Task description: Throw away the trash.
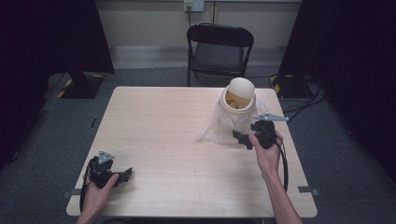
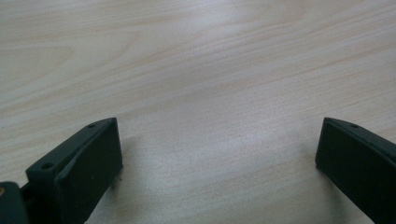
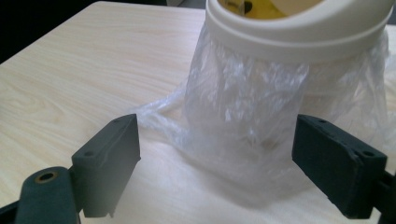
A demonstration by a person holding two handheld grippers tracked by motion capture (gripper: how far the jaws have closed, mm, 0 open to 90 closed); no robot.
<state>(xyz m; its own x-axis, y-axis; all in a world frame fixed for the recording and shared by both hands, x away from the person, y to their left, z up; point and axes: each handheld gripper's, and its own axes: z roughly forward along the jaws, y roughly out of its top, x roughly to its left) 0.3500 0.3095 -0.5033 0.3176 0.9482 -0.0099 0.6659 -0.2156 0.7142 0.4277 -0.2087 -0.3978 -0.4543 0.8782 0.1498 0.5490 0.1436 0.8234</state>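
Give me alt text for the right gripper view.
The right gripper holds its black jaws open just short of a small cream bin wrapped in a clear plastic liner, which spills onto the pale wooden table. Nothing is gripped.

1. Your bin (image 1: 239, 95) at upper right of the high view is cream, its liner bag (image 1: 219, 126) clear (yellowish inside).
2. Your table (image 1: 159, 135) is pale wood grain.
3. Both grippers, left gripper (image 1: 122, 176) and right gripper (image 1: 242, 138), are black.

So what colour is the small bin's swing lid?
Cream, like the bin body; the lid shows best in the high view.
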